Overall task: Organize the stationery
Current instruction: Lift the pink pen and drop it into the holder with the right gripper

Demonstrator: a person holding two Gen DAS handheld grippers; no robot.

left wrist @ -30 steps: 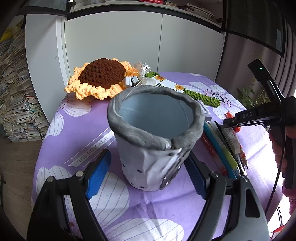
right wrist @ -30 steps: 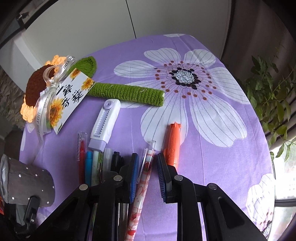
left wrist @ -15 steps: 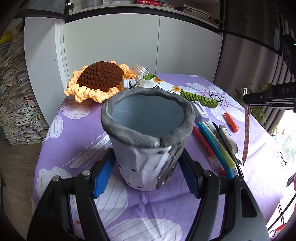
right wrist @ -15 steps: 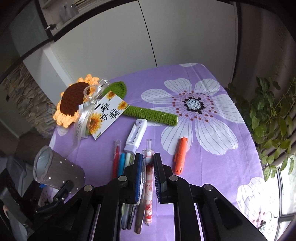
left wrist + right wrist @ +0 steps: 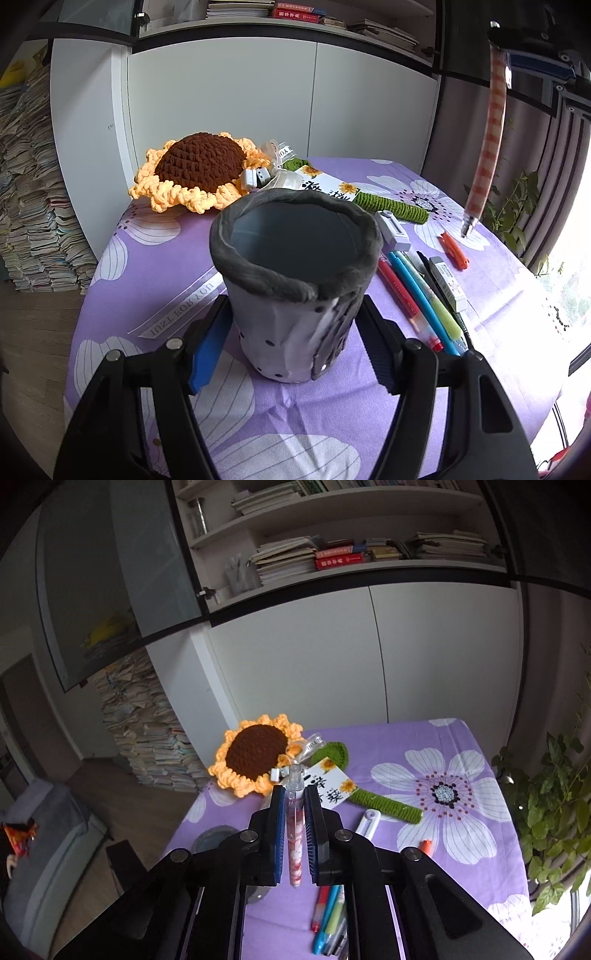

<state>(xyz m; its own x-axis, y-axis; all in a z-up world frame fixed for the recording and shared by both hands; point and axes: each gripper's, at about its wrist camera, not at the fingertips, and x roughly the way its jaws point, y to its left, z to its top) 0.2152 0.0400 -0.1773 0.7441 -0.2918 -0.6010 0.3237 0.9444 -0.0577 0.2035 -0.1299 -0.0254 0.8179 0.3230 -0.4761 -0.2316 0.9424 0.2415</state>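
Both grippers are clamped: the left gripper point(image 5: 295, 347) pinches the grey fabric pen holder point(image 5: 295, 280), upright on the purple tablecloth point(image 5: 155, 266); the right gripper point(image 5: 295, 834) pinches a patterned pen point(image 5: 294, 834), raised clear above the pens point(image 5: 417, 295) lying beside the holder. Beyond lies a crocheted sunflower point(image 5: 199, 170).

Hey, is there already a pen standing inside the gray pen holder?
No, the left wrist view looks straight into the gray pen holder and its inside is bare; the patterned pen hangs clamped in the right gripper.

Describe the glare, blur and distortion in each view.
Left wrist: window glare whitens the right edge; the lifted pen is motion-blurred; the cabinet bows from fisheye. Right wrist: dimmer, shelves curve, corners vignette black, the pen stays sharp.
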